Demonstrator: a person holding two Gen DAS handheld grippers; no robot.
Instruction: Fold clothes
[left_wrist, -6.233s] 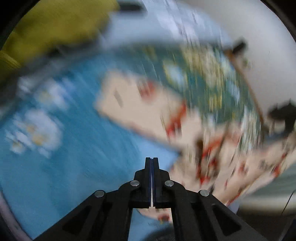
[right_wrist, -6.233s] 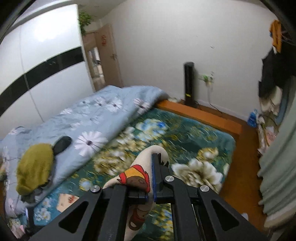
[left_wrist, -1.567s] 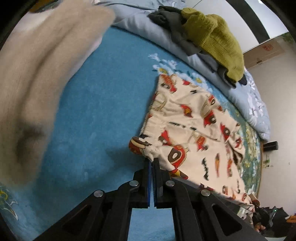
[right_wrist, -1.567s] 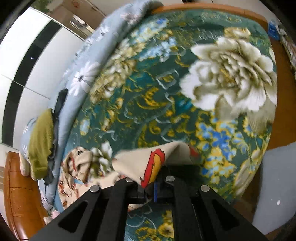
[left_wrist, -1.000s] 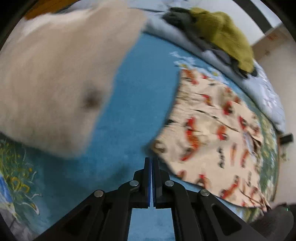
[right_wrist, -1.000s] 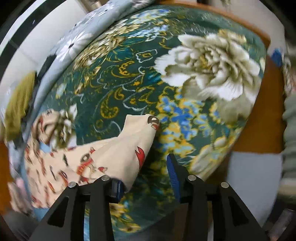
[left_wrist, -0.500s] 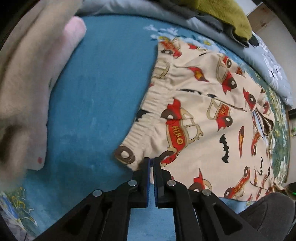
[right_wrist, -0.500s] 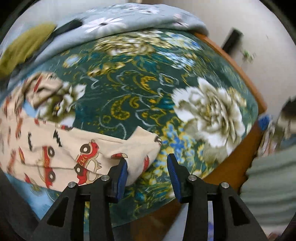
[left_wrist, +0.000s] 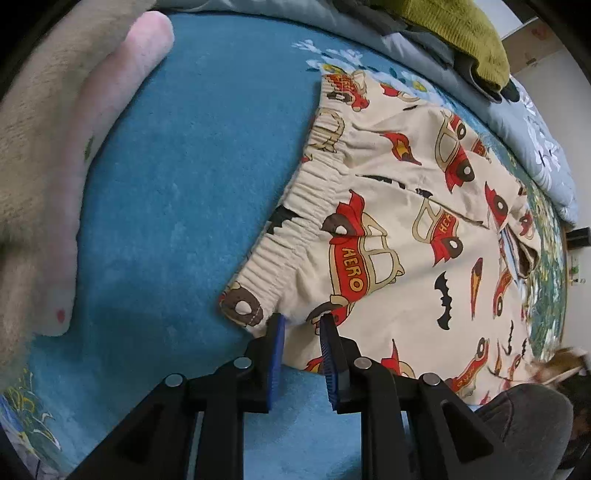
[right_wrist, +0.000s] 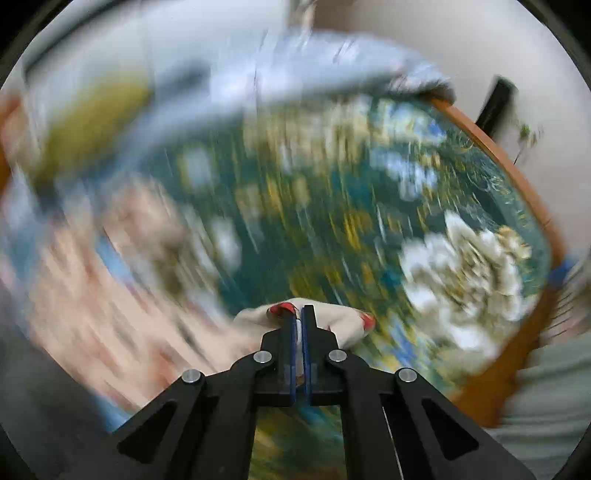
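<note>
Cream trousers printed with red cars lie spread flat on the blue blanket, elastic waistband toward me. My left gripper is open, its jaws straddling the waistband's near corner edge. In the blurred right wrist view my right gripper is shut on the cream trouser leg end, lifted a little over the green floral bedspread.
A beige and pink plush blanket lies at the left. An olive sweater and grey duvet lie along the far side. The wooden bed edge runs at right. A dark-trousered knee is at lower right.
My left gripper has opened at the waistband corner. My right gripper has closed on the trouser leg end and is moving fast, blurring its view.
</note>
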